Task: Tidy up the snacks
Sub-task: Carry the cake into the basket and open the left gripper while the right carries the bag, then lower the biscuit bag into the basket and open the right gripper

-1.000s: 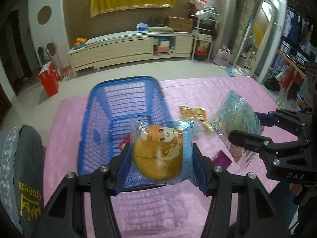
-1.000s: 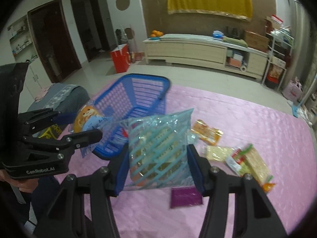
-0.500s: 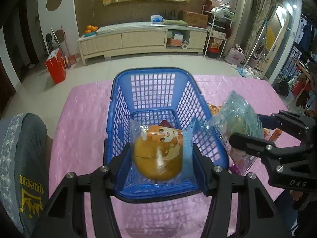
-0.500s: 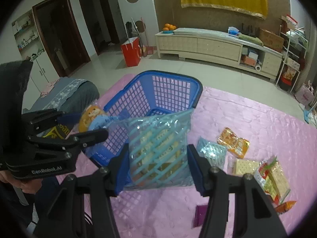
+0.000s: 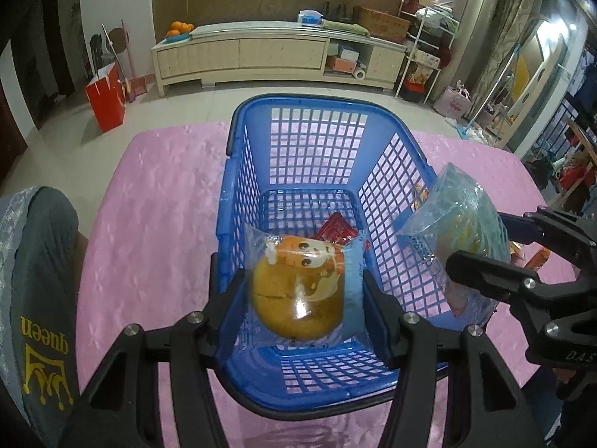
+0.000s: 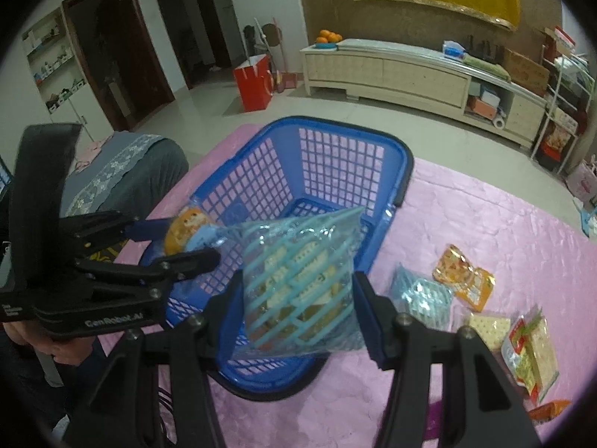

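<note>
While both claws hung over the blue basket (image 5: 298, 171), each gripped a wrapped snack. The left claw (image 5: 304, 296) was clamped on a round golden bun in a clear wrapper (image 5: 298, 298) printed with an orange cartoon face, its blue pads pressing the wrapper's two side edges; the bun was held above the near end of the basket's interior. The right claw (image 6: 298, 295) was clamped likewise on a bag of crackers (image 6: 302, 283), clear with pale blue stripes, held over the basket's near right rim. Inside the basket, on its lattice floor, lay a red packet (image 5: 335, 228), partly hidden behind the bun. The basket stood on a bench covered with a pink quilted cloth (image 6: 485, 216). To the right of the basket, on the cloth, lay the remaining snacks: a small blue-patterned packet (image 6: 423, 295), an orange packet (image 6: 462, 274) just beyond it, a pack of pale square crackers (image 6: 485, 328), and a red-and-green-edged pack (image 6: 530, 351) near the bench edge. A purple packet (image 6: 434, 420) showed only partly behind the right claw's arm.
</note>
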